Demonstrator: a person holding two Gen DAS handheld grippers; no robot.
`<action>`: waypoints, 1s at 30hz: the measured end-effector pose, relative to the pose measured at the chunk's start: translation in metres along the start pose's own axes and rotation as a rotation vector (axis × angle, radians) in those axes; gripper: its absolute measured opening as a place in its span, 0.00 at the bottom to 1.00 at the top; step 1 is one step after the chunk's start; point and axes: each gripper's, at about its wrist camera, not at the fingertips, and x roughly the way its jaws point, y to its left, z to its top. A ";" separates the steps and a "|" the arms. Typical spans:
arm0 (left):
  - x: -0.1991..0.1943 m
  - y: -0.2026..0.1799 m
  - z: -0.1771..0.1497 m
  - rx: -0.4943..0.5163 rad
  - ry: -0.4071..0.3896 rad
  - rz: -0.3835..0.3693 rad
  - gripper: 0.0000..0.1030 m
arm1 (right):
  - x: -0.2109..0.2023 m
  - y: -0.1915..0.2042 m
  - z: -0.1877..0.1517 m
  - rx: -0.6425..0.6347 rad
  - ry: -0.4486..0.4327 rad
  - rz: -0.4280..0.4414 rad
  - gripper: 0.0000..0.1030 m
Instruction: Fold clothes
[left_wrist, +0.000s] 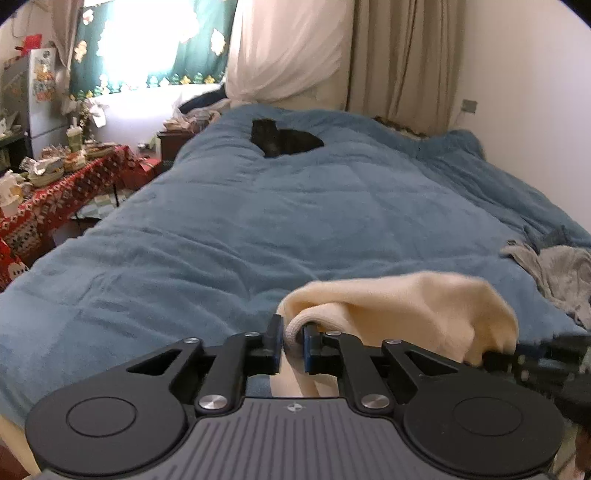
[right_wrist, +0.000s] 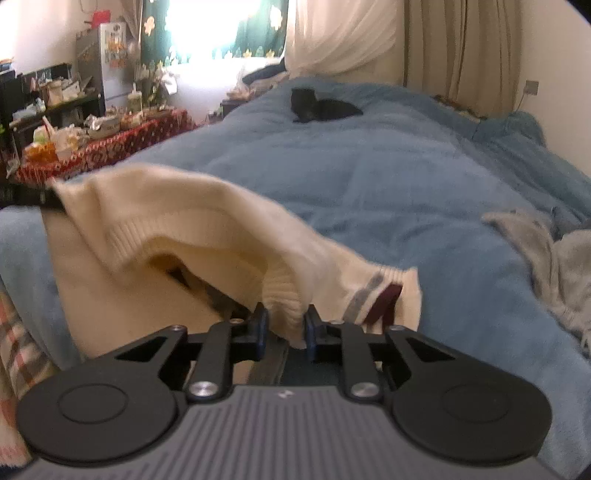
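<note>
- The left gripper (left_wrist: 293, 345) is pinched narrow on a ribbed edge of the cream sweater (left_wrist: 406, 310), with cloth pressed between its 2 blue pads.
- The right gripper (right_wrist: 284, 332) is likewise clamped on ribbed hem, beside the sweater's grey and maroon stripes (right_wrist: 373, 295).
- The sweater hangs between the 2 grippers above the near end of the blue duvet (left_wrist: 258, 221); its long axis runs side to side, from one grip to the other.
- Neither hand looks nearer; the spread edge faces the open bed ahead.
- Both grippers tilt downward toward the bed.
- A grey garment (right_wrist: 554, 258) lies apart, to the right.
</note>
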 end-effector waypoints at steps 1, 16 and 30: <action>-0.001 -0.001 0.000 0.003 -0.001 -0.011 0.20 | -0.003 -0.001 0.004 0.005 -0.011 0.001 0.20; -0.001 -0.052 0.009 0.225 -0.037 -0.137 0.66 | -0.025 -0.001 0.051 0.032 -0.121 0.033 0.18; 0.068 -0.090 0.018 0.430 0.072 -0.143 0.39 | -0.024 -0.006 0.059 0.067 -0.117 0.069 0.18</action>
